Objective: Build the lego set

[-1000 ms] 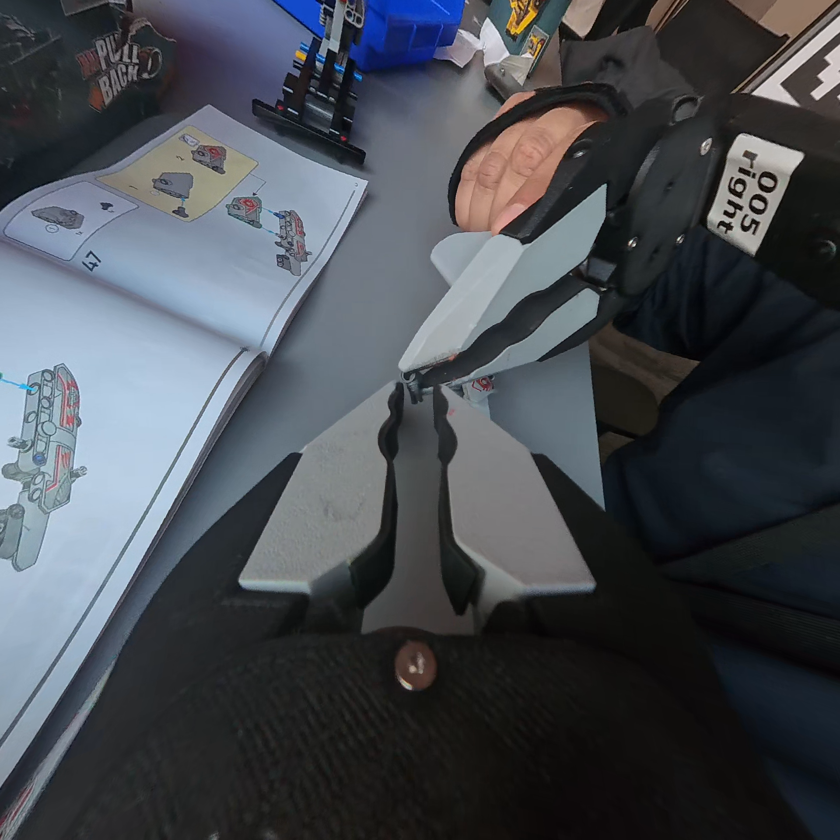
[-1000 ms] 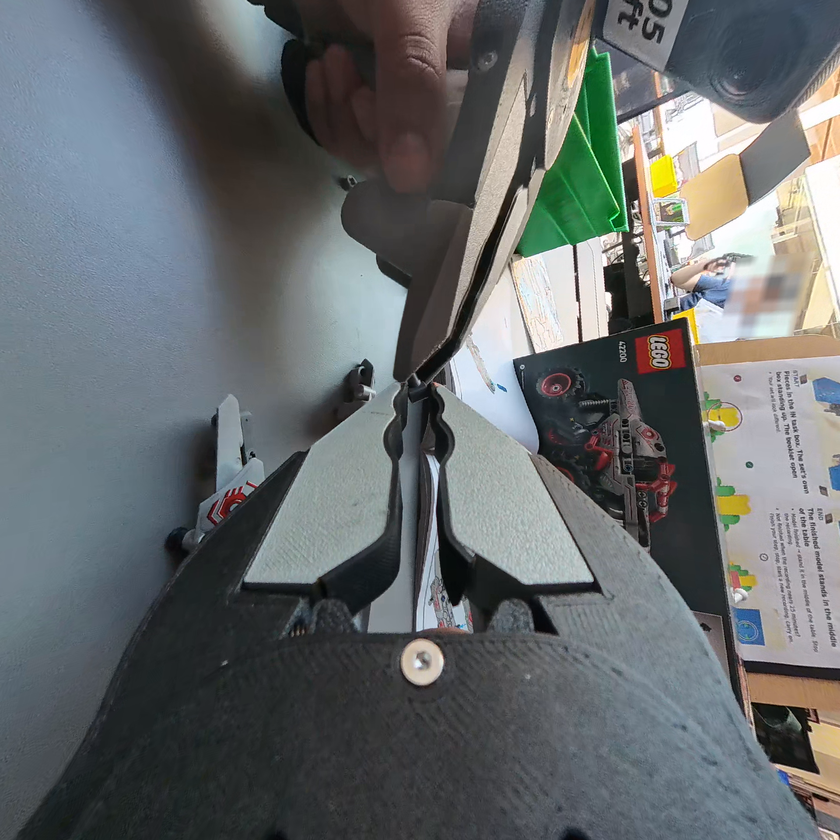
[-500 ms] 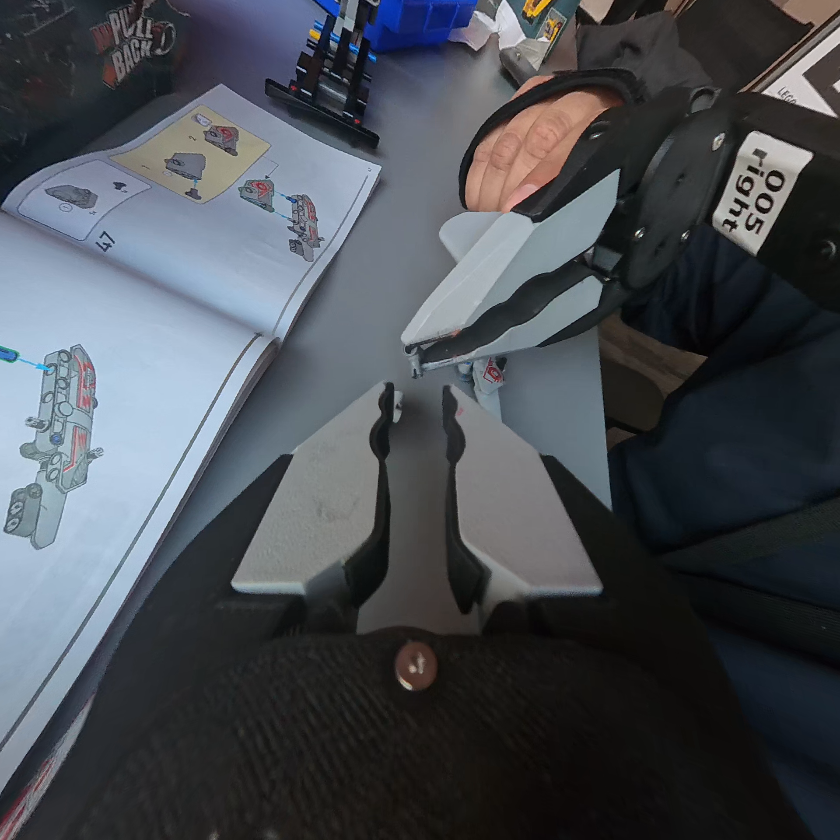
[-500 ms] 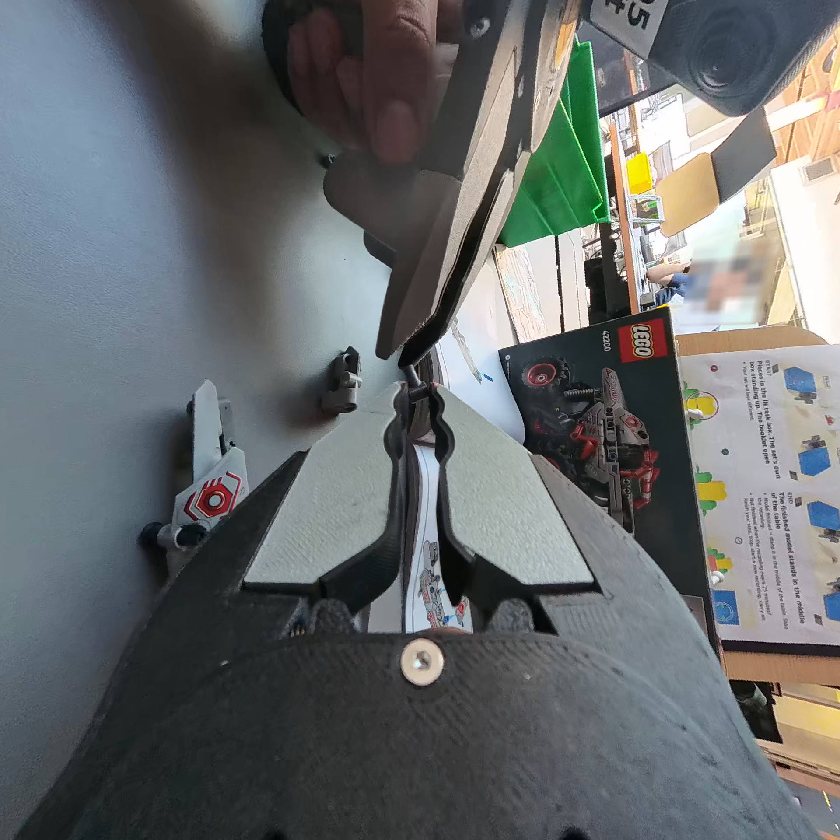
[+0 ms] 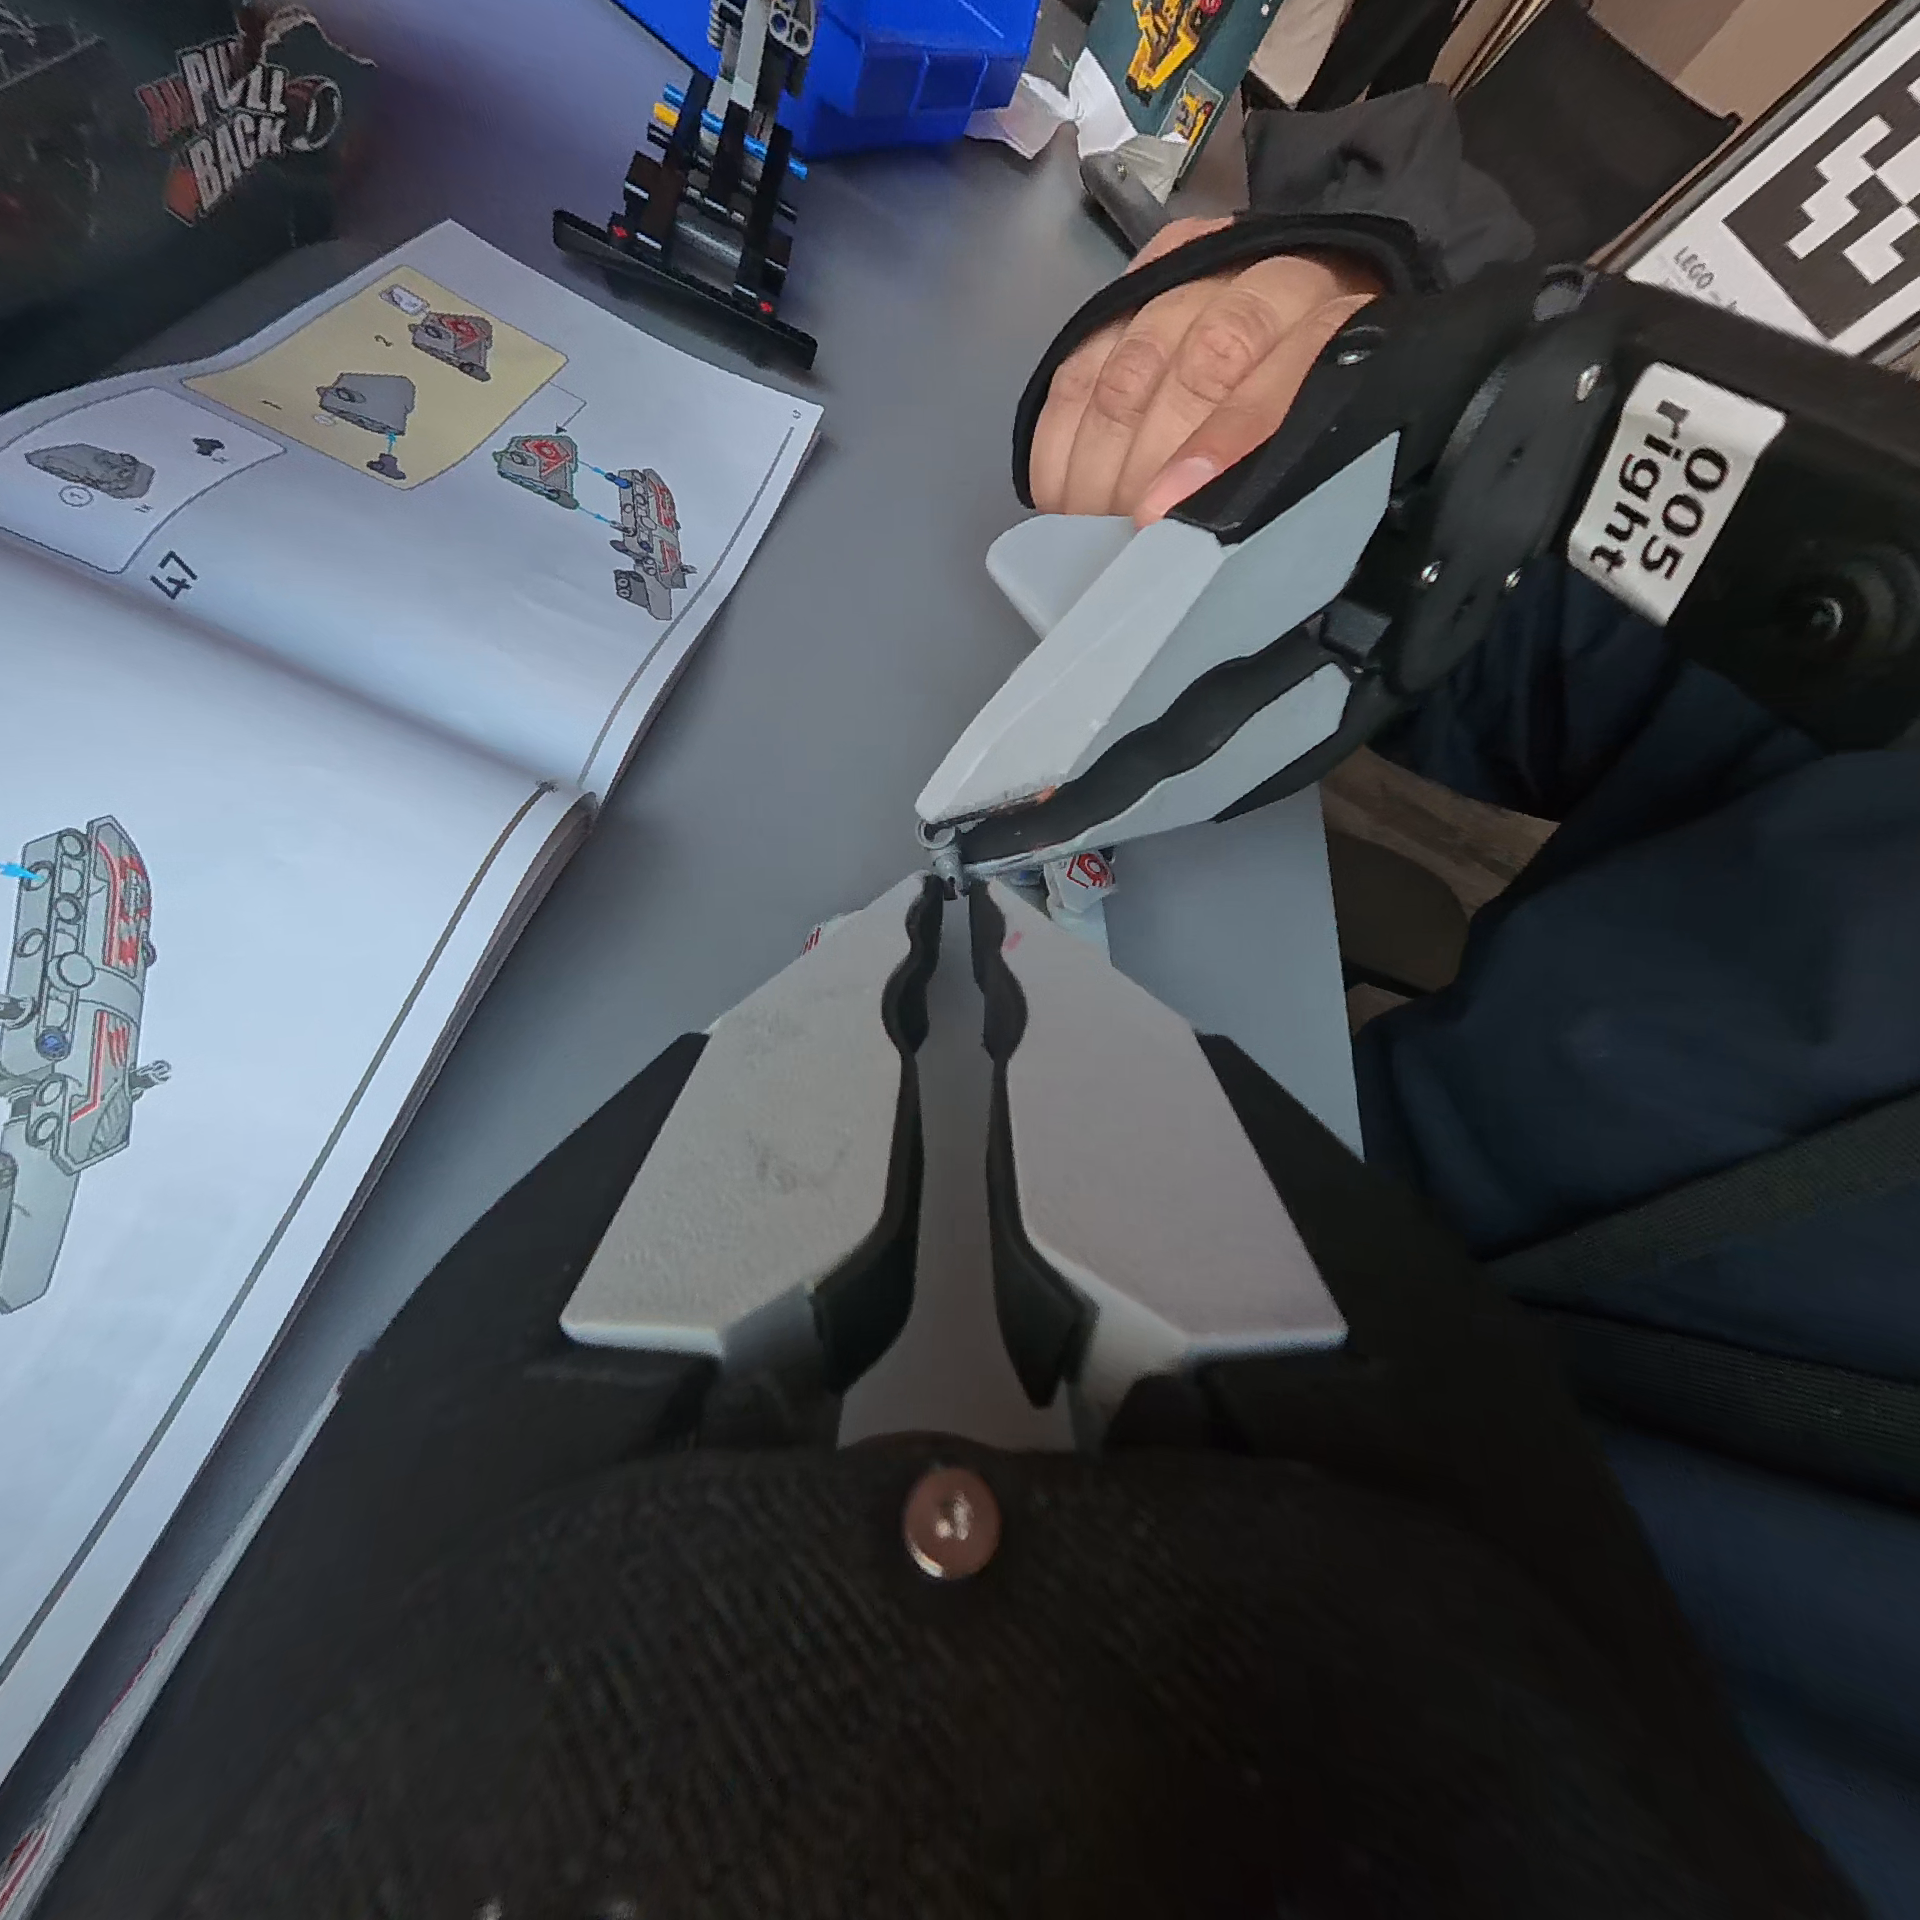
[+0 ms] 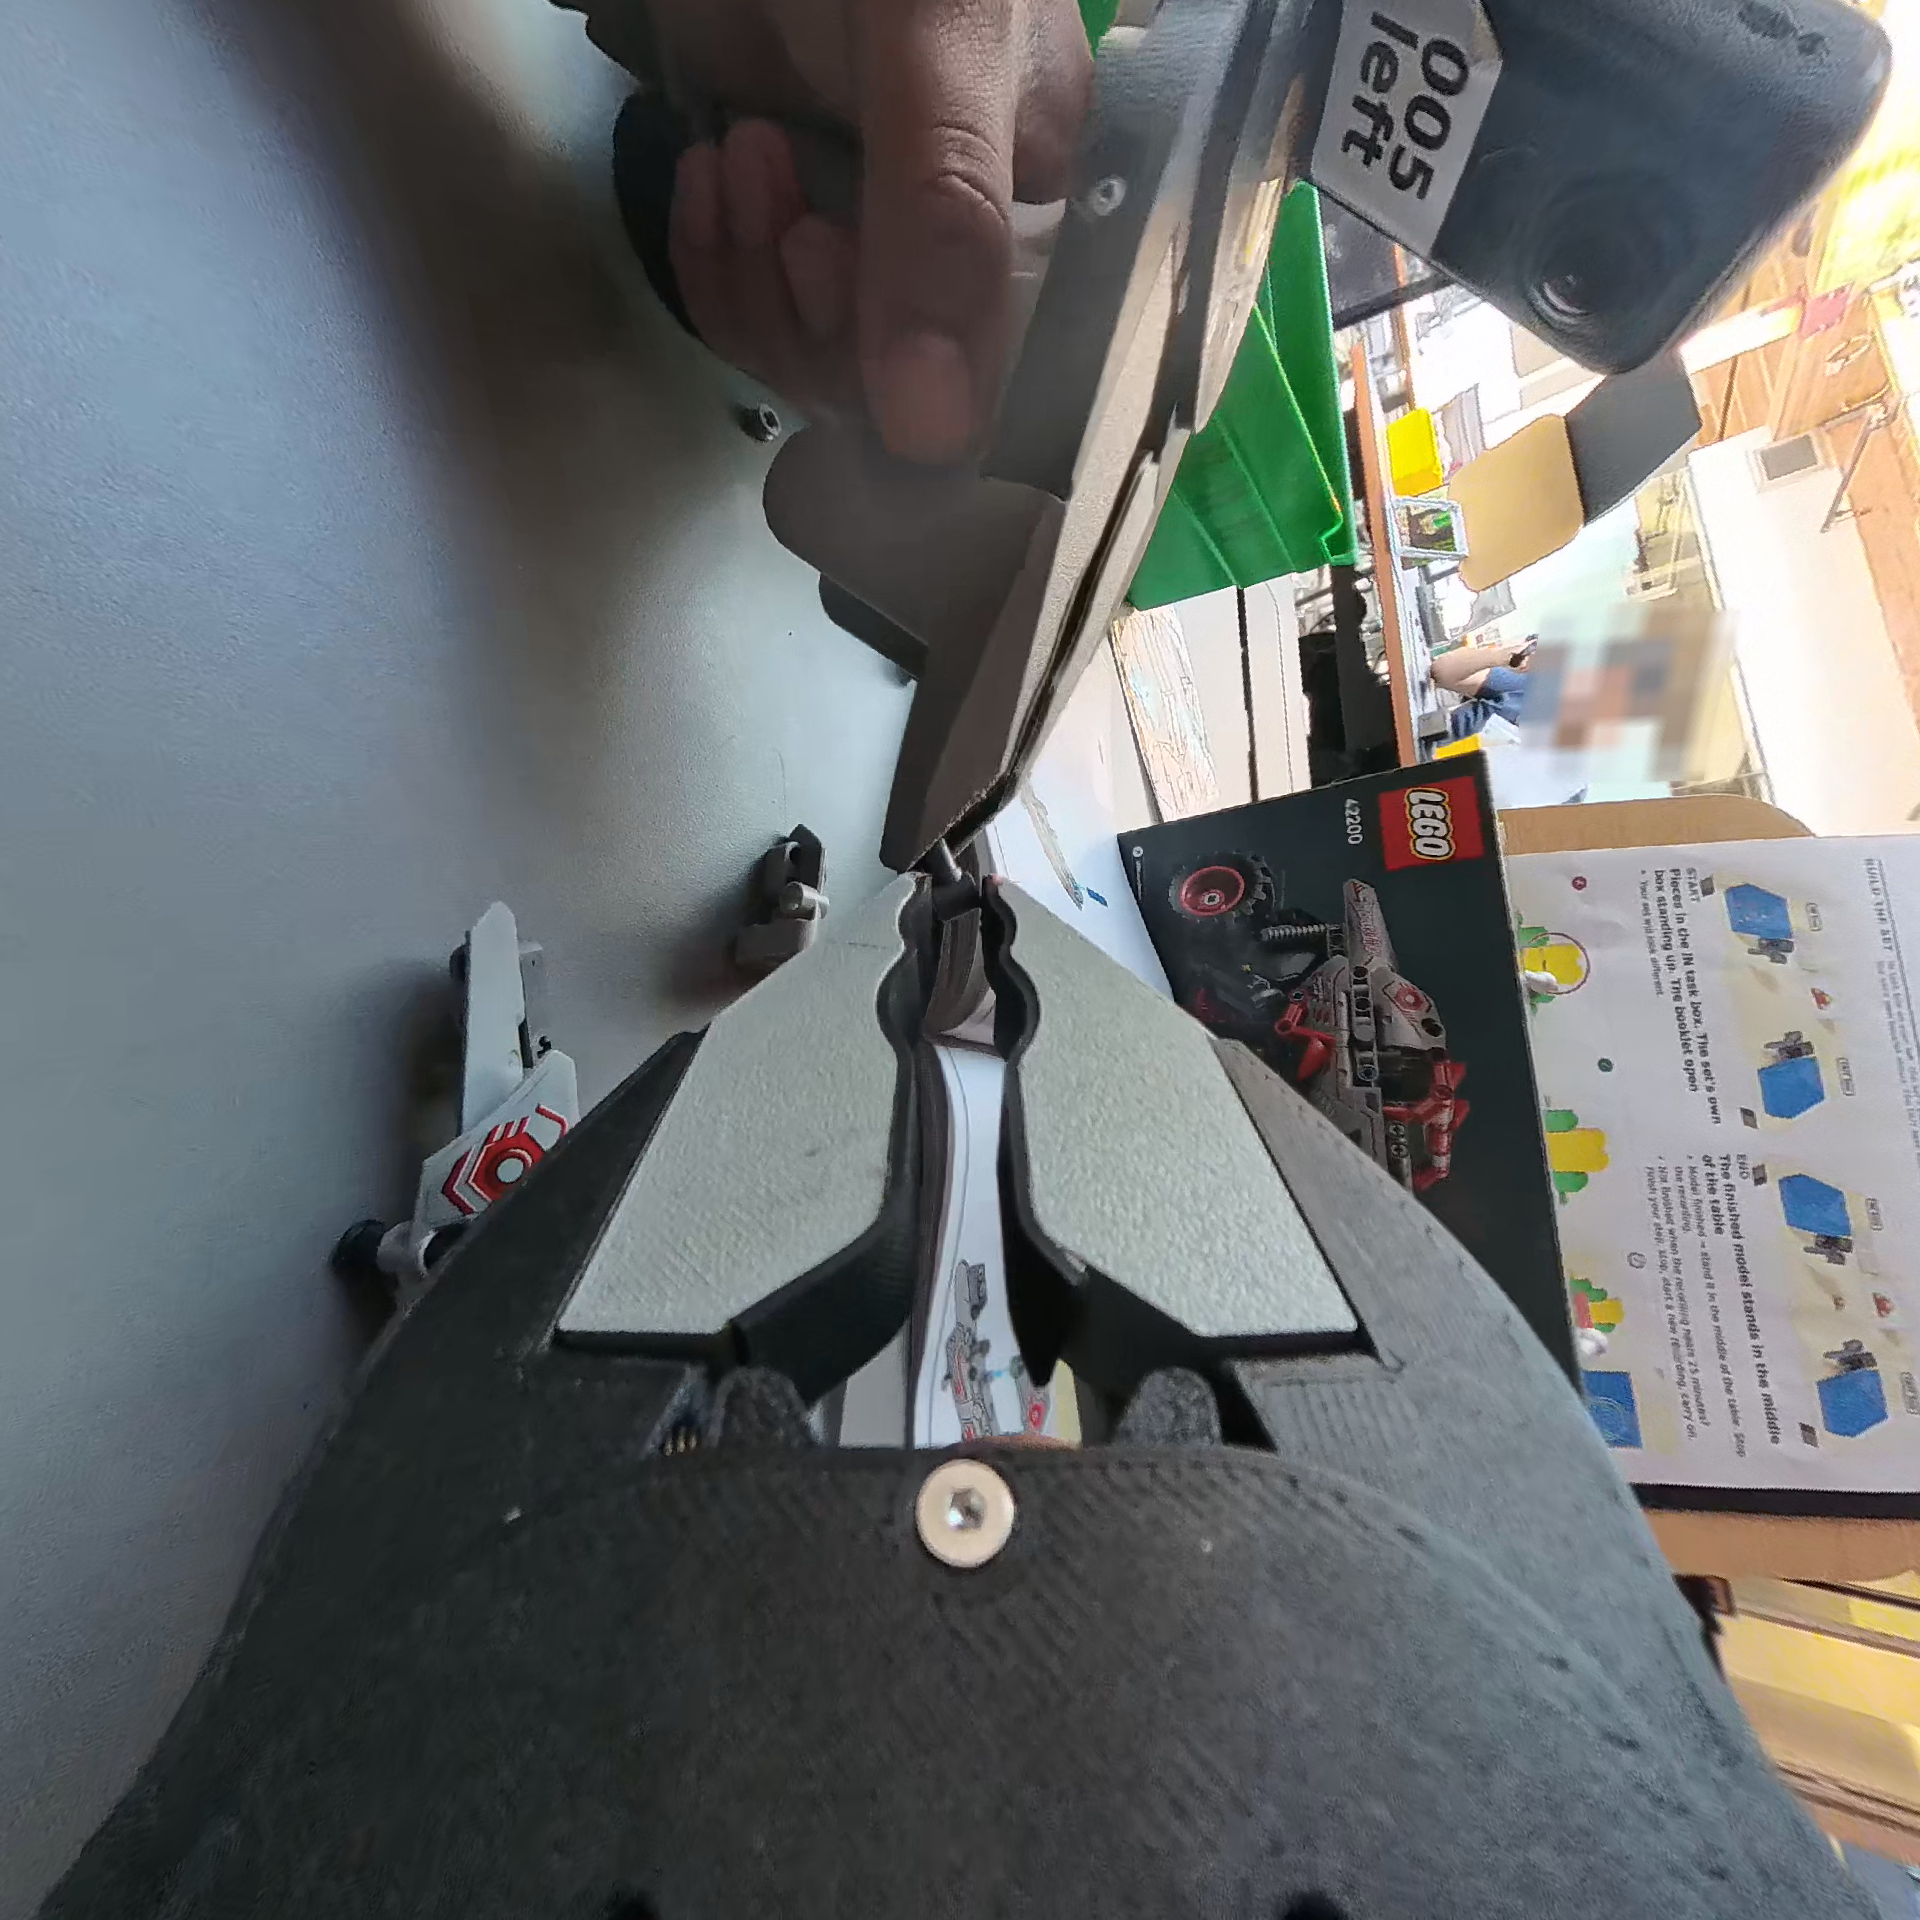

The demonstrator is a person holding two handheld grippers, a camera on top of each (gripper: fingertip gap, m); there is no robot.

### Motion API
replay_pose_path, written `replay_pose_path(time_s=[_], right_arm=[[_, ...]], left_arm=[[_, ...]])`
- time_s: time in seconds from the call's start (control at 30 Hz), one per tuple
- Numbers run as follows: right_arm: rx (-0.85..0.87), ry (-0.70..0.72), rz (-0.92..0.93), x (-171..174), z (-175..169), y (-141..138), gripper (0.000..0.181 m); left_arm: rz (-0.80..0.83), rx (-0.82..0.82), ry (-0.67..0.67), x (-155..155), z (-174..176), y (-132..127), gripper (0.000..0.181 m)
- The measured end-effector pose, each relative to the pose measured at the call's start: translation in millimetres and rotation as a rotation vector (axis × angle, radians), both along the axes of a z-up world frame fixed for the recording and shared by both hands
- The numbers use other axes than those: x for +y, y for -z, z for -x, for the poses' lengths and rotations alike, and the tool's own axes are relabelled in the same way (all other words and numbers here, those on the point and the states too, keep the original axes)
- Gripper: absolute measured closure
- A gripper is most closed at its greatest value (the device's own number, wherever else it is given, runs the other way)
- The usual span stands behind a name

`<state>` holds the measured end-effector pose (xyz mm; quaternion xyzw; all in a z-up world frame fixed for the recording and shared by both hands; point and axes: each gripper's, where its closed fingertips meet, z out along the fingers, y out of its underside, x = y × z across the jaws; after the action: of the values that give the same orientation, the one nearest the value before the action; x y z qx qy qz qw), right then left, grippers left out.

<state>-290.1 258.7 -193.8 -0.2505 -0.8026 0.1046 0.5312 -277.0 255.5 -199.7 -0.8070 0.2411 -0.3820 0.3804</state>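
A small dark grey pin [image 5: 945, 871] sits between the tips of both grippers, above the grey table [image 5: 883, 582]. My left gripper [image 5: 951, 906] has its jaws nearly together on the pin's near end. My right gripper [image 5: 940, 836] comes in from the right, shut on the other end. In the right wrist view the pin [image 6: 948, 878] sits between the right gripper's tips [image 6: 951, 899], and the left gripper [image 6: 930, 842] comes down from above. A white panel piece with a red hexagon mark [image 6: 499, 1153] and a small grey connector [image 6: 784, 904] lie on the table.
The open instruction booklet [image 5: 364, 623] lies at the left. A black frame model [image 5: 717, 208] stands in front of a blue bin [image 5: 894, 73]. The set's box [image 6: 1340, 997], a printed sheet [image 6: 1714, 1143] and a green bin [image 6: 1257, 447] are behind. The table's edge [image 5: 1335, 987] is close on the right.
My left gripper opened wider half a second ago, and has now moved forward and closed on the pin. The right gripper has kept its grip and barely moved.
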Motion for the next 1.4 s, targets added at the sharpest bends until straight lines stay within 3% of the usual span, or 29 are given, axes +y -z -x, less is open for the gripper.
replay_pose_path(time_s=[0.03,0.13,0.3,0.6,1.2,1.3,1.4], right_arm=[[0.000,-0.005,0.017,-0.6,-0.4,-0.5,0.175],[-0.027,-0.037,0.140,-4.2,-2.4,-0.1,0.175],[-0.142,-0.121,0.539,-8.8,-11.4,-0.1,0.173],[-0.202,-0.177,0.811,-13.4,-15.3,-5.5,0.173],[-0.209,-0.147,0.868,-10.1,-9.6,-3.4,0.177],[-0.211,-0.114,0.832,-2.3,-10.5,-0.9,0.177],[-0.223,-0.055,0.819,9.4,-10.6,4.7,0.177]], left_arm=[[-0.007,0.004,0.005,-0.6,-0.4,-0.5,0.180],[-0.037,0.041,0.028,-2.7,-0.9,1.2,0.180],[-0.105,0.104,0.063,-5.4,-5.2,2.3,0.180],[-0.239,0.183,0.086,-7.2,-8.3,-4.1,0.180],[-0.290,0.291,0.045,-1.2,-5.4,2.4,0.180],[-0.237,0.318,0.016,2.8,2.5,9.7,0.154],[-0.229,0.386,0.015,5.6,9.8,20.2,0.152]])
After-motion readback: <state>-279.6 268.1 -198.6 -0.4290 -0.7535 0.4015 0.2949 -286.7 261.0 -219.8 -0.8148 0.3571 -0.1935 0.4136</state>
